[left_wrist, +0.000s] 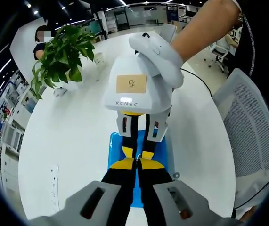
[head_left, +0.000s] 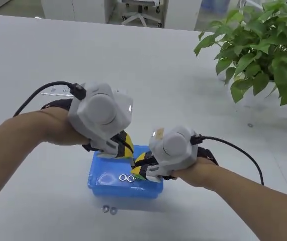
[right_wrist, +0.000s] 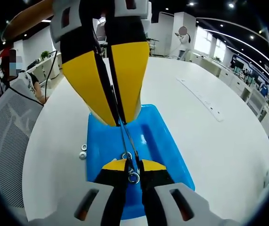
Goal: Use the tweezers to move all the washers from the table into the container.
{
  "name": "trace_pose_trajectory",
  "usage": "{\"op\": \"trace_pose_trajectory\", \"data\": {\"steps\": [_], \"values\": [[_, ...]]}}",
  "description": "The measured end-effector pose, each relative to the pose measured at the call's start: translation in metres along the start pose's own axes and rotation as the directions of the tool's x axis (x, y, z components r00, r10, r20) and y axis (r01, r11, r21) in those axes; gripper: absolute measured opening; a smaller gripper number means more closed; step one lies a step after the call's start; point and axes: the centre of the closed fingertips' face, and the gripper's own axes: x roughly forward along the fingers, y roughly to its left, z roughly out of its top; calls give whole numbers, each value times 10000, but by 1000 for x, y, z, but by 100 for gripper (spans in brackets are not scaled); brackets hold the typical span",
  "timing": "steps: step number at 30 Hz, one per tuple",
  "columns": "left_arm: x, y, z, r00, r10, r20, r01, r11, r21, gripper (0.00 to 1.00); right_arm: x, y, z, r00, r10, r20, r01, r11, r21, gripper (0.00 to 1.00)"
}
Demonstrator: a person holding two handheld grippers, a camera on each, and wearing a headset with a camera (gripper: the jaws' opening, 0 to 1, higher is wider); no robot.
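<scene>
Left hand-held gripper (head_left: 119, 145) clenched on tweezers (right_wrist: 120, 123) to steady them. Right hand-held gripper (head_left: 143, 169) pinches them near the tips, likely to squeeze. Both hover over container (head_left: 97, 176). Two washers (head_left: 125, 178) inside, two loose washers (head_left: 109, 209) on worktop (head_left: 42, 211) just beside it.

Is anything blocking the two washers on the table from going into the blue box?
Nothing visible does. The two washers lie on bare table beside the blue container; only its low wall rises between.

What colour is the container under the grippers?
The shallow plastic container is blue, clearest in the right gripper view.
</scene>
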Motion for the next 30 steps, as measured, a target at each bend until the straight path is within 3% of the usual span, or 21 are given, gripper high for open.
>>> {"op": "trace_pose_trajectory", "data": {"steps": [11,30], "values": [[-9,-4,7,10000,69,-18,-69,9999,121,5,-8,5,8,9999,-77,153,78,10000,-11,11],[-28,-21,19,9999,130,-36,-129,9993,343,5,-23,22,21,9992,-150,373,160,9995,-268,11]]}}
